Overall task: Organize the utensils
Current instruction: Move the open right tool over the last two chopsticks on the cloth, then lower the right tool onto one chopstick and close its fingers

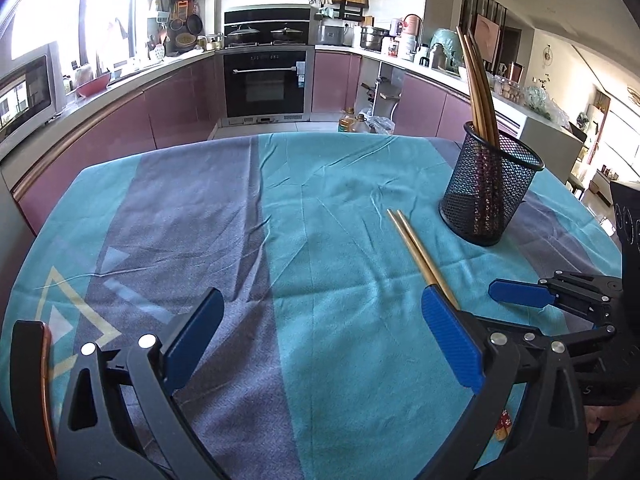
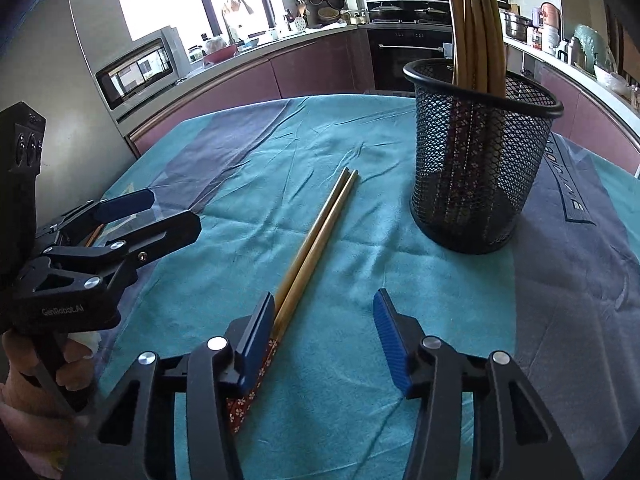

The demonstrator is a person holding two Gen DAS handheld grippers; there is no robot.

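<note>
A pair of wooden chopsticks with red flowered ends lies flat on the teal and grey tablecloth; it also shows in the left wrist view. A black mesh holder stands upright to its right with several chopsticks in it, also in the left wrist view. My right gripper is open and empty, its left finger touching the chopsticks' near part. My left gripper is open and empty, left of the chopsticks; it shows at the left of the right wrist view.
The table's far edge faces purple kitchen cabinets and an oven. A microwave sits on the counter to the left. Oil bottles stand on the floor beyond the table.
</note>
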